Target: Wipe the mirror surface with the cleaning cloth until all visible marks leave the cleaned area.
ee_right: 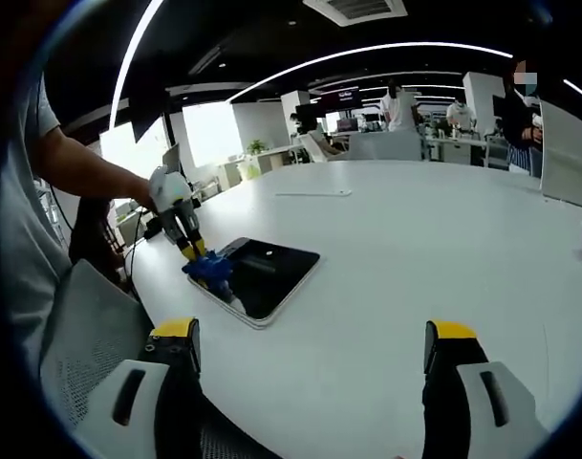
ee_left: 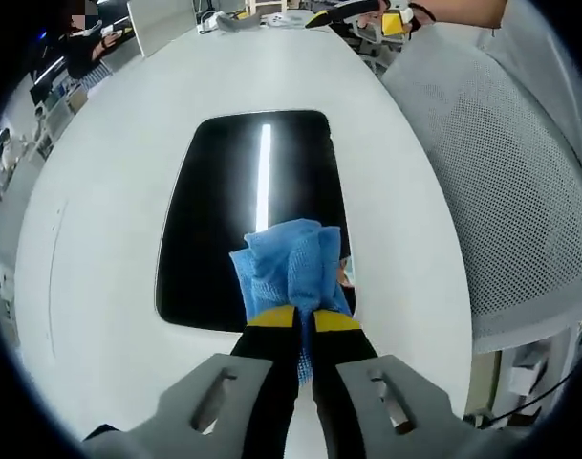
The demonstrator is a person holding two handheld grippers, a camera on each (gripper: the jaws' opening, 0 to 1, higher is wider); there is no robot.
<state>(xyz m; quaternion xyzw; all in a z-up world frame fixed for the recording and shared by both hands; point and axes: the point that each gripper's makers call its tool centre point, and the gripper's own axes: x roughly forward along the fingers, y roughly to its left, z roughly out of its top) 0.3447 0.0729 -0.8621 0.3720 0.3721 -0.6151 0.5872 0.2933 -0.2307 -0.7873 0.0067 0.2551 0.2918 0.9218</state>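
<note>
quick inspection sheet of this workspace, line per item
surface: white table, bare around the mirror.
job's things: dark mirror lies flat on the table, reflecting a ceiling light strip; blue cleaning cloth rests on its near edge.
clutter: a thin flat item lies far back on the table; too small to identify.
grippers: left hand-held gripper shut on the cleaning cloth, pressing it to the mirror; right hand-held gripper open, held above the table, holding nothing.
cables: a dark cable near the chair.
surroundings: grey mesh chair beside the table; open office with desks and people behind.
</note>
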